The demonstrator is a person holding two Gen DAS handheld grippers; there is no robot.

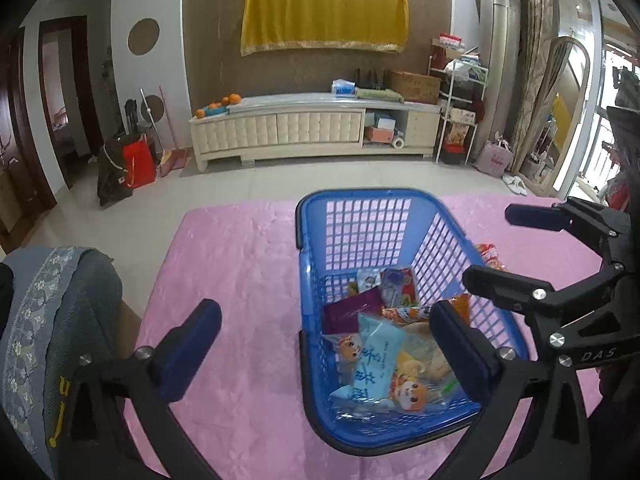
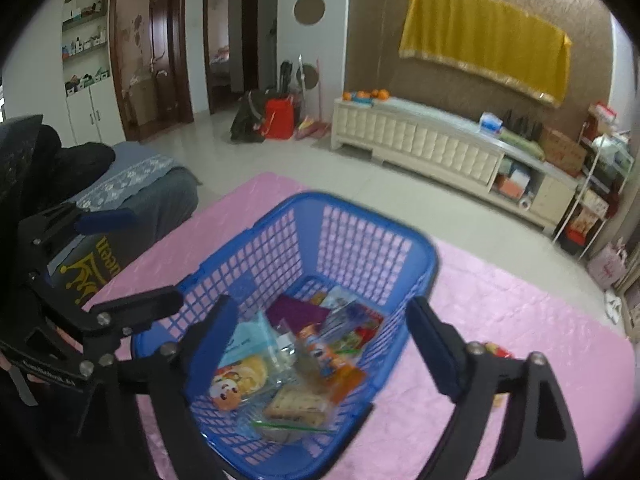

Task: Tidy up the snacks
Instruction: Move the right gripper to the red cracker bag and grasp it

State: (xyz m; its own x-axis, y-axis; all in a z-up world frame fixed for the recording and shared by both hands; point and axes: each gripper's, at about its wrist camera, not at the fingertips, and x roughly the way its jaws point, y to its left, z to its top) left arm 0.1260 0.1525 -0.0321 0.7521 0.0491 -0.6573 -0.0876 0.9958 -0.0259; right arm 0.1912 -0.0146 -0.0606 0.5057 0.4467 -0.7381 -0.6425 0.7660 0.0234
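A blue plastic basket [image 1: 404, 216] is sitting on a pink cloth [image 1: 240, 264] that is covering the counter, and most of the snacks are lying inside it in a loose heap. Among them, a light blue packet [image 1: 370, 364] is lying near the front, a purple packet [image 1: 352, 312] is lying behind it toward the far wall, and a bag with an orange cartoon face [image 2: 230, 390] is resting at the near edge. A clear zip bag holding a slice of bread [image 2: 296, 404] is lying on top in the right wrist view, beside an orange wrapper [image 2: 344, 376].

The left tool [image 1: 320, 344] is hanging over the basket's near left corner with its jaws standing wide apart, one finger over the pink cloth outside the basket and the other over the snacks; nothing is being gripped between them. The right tool [image 2: 320, 340] is hovering above the middle of the basket, its jaws likewise spread wide with nothing held, and the heap is showing in the gap between them. In the left wrist view the right tool [image 1: 488, 248] is reaching in over the basket's right side.

One more snack in red and yellow wrapping [image 1: 490, 254] is lying on the cloth just outside the basket's right wall; it is partly hidden, so its kind is hard to make out. A grey cushion with a lace cover [image 2: 152, 188] is sitting at the left of the cloth.
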